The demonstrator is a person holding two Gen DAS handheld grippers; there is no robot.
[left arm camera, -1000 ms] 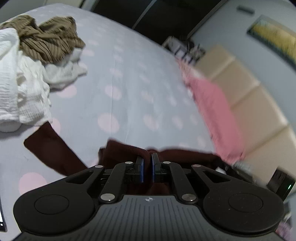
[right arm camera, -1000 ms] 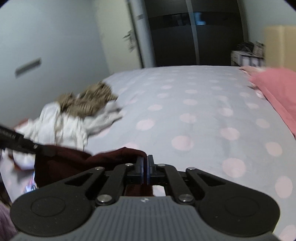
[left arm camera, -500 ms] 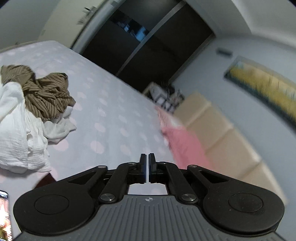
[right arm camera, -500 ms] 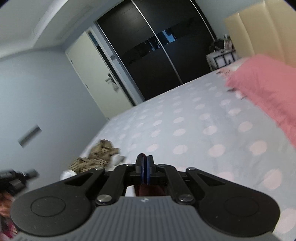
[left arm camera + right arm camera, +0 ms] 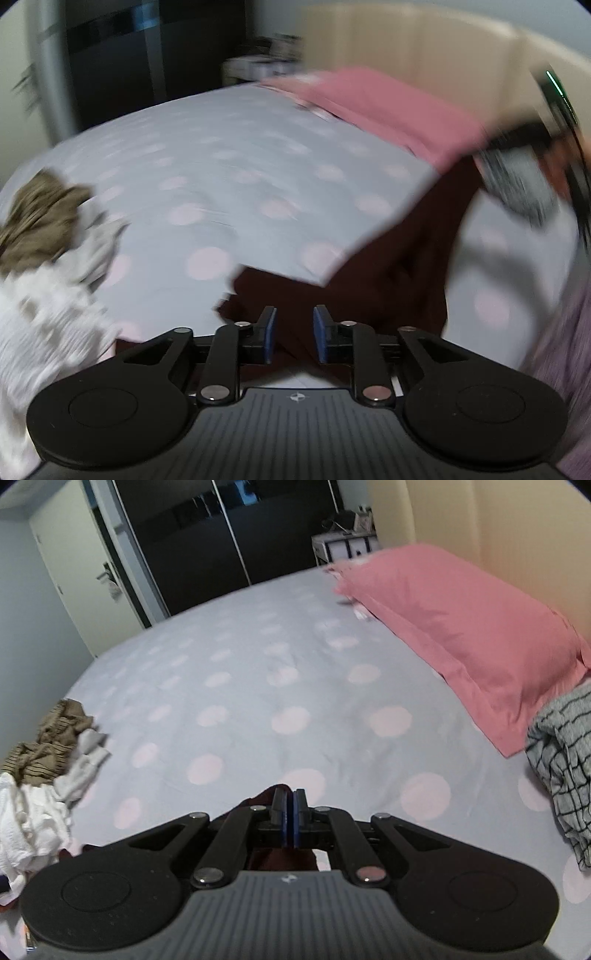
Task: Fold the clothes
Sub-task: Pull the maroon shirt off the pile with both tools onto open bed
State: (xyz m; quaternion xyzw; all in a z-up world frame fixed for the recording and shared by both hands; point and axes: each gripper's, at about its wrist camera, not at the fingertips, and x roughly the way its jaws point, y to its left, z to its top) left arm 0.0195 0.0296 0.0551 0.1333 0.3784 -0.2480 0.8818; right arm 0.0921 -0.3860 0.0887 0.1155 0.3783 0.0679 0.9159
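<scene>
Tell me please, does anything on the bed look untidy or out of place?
Yes. A heap of crumpled clothes, brown striped and white, lies unfolded at the left edge of the bed. A checked grey garment is bunched beside the pink pillow. The dark red garment hangs rumpled from the right gripper.

Left gripper [image 5: 294, 334]: black two-finger tool with blue pads, pitched downward. Jaws parted and opening; the pads [image 5: 270, 334] stand clear of each other with a visible gap, and dark maroon cloth [image 5: 388, 266] shows beyond the gap, not pressed by either pad. View blurred.

Right gripper [image 5: 290, 819]: same build, pitched downward. Jaws closed, blue pads [image 5: 283, 821] drawn together with only a sliver between them; a fold of the maroon cloth bunches at the fingertips and under the fingers, pinched there.

Right gripper also appears at the right edge of the left wrist view, blurred, state unreadable there.
</scene>
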